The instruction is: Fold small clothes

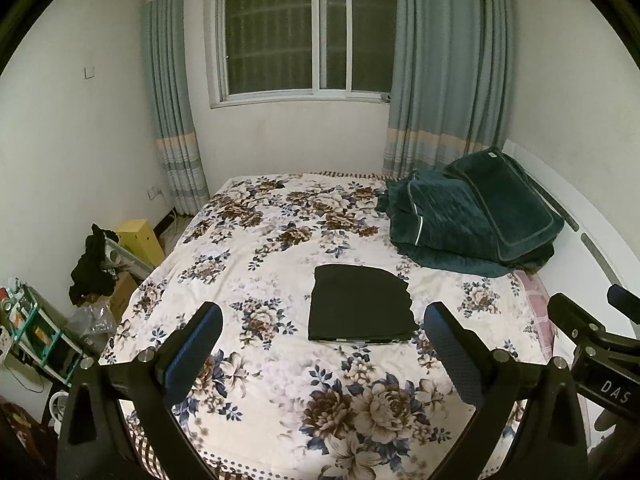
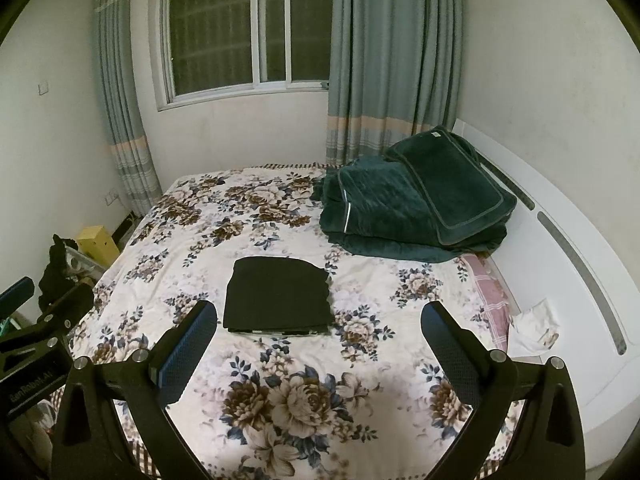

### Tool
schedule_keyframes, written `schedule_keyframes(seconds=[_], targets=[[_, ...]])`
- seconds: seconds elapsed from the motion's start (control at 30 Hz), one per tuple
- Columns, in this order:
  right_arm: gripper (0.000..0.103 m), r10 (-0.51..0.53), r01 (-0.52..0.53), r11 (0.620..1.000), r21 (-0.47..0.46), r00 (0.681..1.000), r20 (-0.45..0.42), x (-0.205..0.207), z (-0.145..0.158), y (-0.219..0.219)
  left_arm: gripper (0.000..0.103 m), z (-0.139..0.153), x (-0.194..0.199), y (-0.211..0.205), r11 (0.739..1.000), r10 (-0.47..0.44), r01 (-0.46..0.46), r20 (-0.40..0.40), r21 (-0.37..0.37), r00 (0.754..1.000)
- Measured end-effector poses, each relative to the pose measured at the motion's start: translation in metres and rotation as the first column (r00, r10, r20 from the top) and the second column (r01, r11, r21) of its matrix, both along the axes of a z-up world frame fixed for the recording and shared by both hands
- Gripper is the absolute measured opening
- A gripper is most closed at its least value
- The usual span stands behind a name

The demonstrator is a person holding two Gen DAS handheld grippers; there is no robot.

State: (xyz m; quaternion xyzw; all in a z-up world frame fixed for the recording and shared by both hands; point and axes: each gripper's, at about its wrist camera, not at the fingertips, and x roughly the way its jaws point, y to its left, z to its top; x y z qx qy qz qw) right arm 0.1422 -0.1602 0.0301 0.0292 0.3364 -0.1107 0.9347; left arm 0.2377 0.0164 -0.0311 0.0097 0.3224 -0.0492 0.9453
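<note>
A black garment [image 1: 360,304] lies folded into a neat rectangle on the flowered bedspread [image 1: 256,264], near the middle of the bed. It also shows in the right wrist view [image 2: 278,296]. My left gripper [image 1: 323,326] is open and empty, held above the near part of the bed, short of the garment. My right gripper [image 2: 319,322] is open and empty too, at a similar height, with the garment ahead and to its left. The right gripper's body shows at the right edge of the left wrist view [image 1: 592,344].
A pile of dark green quilt and pillows [image 1: 476,224] sits at the bed's far right, by the white headboard [image 2: 560,248]. Boxes, a black cloth [image 1: 94,268] and a shelf [image 1: 36,332] crowd the floor left of the bed. A crumpled white cloth [image 2: 534,326] lies at the right.
</note>
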Motion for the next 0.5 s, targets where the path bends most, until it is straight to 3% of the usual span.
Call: schedule_keyframes(seconds=[0.5], targets=[[0.103, 0.010, -0.010, 1.000, 0.003, 1.000, 0.004, 0.0017, 0.0028, 0.0064, 0.103, 0.0012, -0.0010, 0.0024, 1.000, 0.002, -0.002, 0.002, -0.003, 1.000]])
